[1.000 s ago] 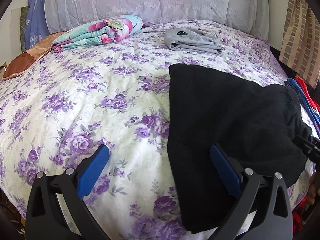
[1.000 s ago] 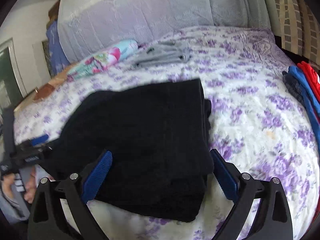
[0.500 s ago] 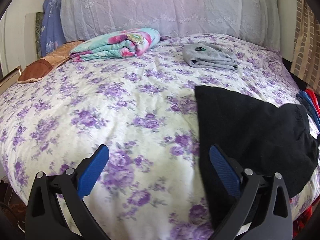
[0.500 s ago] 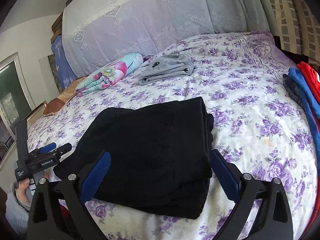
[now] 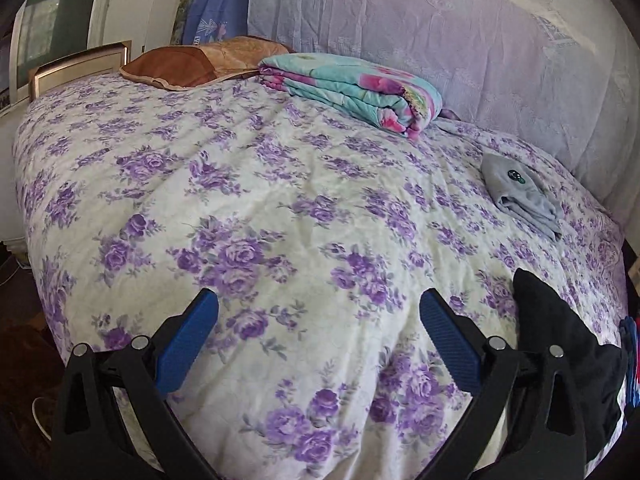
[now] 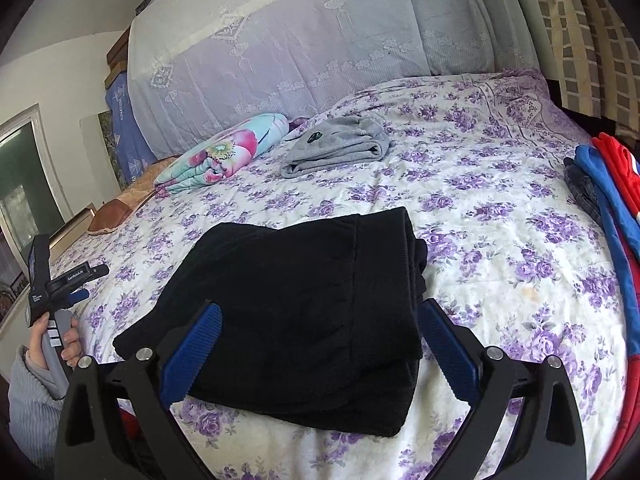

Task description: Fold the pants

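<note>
So the folded black fleece pants (image 6: 304, 312) are sitting in a thick stacked bundle near the front edge of the bed with the purple-rose floral quilt (image 6: 500, 240) — from the right wrist view they're right in front of the right gripper (image 6: 320, 344), whose blue-padded fingers (image 6: 192, 348) are spread wide with nothing between them, one either side of the bundle, hovering rather than pinching it as far as I can tell. In the left wrist view the left gripper (image 5: 316, 340) is also wide open and empty, pointed at bare quilt, with the pants (image 5: 560, 360) only poking in at the far right of the frame, partly behind the gripper's right finger. You can also see that left gripper from the right camera, at the left edge of the bed, held by a hand (image 6: 60, 344) coming out of a grey ribbed sleeve (image 6: 28, 404). Further back on the bed there's a folded grey garment with a small dark badge (image 6: 340, 144), a rolled teal-and-pink floral blanket (image 6: 224, 156) and a brown-and-tan satin pillow (image 5: 192, 64) — all well apart from the pants. A pile of red and blue clothes (image 6: 612, 200) lies along the right edge of the bed.
</note>
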Action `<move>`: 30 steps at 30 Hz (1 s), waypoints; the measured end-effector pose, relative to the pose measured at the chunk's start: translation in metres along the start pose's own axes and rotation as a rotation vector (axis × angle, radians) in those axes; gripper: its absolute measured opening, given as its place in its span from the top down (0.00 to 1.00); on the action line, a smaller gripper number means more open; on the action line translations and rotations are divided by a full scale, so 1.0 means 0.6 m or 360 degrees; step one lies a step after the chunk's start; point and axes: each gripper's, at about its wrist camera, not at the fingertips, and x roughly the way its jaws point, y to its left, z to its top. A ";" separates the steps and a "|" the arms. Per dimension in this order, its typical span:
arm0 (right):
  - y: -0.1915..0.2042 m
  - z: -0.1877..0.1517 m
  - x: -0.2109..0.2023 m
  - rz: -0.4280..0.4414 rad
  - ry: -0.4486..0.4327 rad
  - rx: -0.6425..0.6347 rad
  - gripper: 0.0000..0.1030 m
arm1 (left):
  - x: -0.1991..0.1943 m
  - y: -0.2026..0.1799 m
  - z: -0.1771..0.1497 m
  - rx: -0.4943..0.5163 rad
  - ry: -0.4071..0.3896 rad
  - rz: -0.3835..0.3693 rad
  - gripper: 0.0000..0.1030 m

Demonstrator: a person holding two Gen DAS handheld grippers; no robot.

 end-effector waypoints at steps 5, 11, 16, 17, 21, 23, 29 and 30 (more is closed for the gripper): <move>0.000 0.000 -0.001 0.0000 -0.0001 0.0002 0.04 | -0.004 -0.001 0.002 0.0009 -0.0011 0.0000 0.04; -0.006 0.002 -0.002 -0.0004 -0.0006 0.0009 0.04 | -0.009 -0.021 -0.002 0.0082 -0.0018 -0.0009 0.04; -0.012 0.003 -0.003 -0.0005 -0.0005 0.0023 0.04 | -0.014 -0.037 -0.007 0.0124 -0.0023 -0.0026 0.04; -0.013 0.003 -0.002 -0.0004 -0.0004 0.0025 0.04 | -0.015 -0.040 -0.008 0.0132 -0.0025 -0.0030 0.04; -0.015 0.002 -0.001 -0.0003 0.0002 0.0034 0.04 | -0.017 -0.050 -0.012 0.0163 -0.0026 -0.0037 0.04; -0.015 0.002 0.000 -0.0007 0.0004 0.0035 0.04 | -0.018 -0.054 -0.014 0.0170 -0.0022 -0.0048 0.04; -0.019 0.003 0.001 -0.0006 0.0007 0.0046 0.04 | -0.021 -0.075 -0.024 0.0232 -0.0009 -0.0085 0.04; -0.018 0.003 0.001 -0.0007 0.0007 0.0043 0.04 | -0.021 -0.078 -0.025 0.0244 -0.0008 -0.0089 0.04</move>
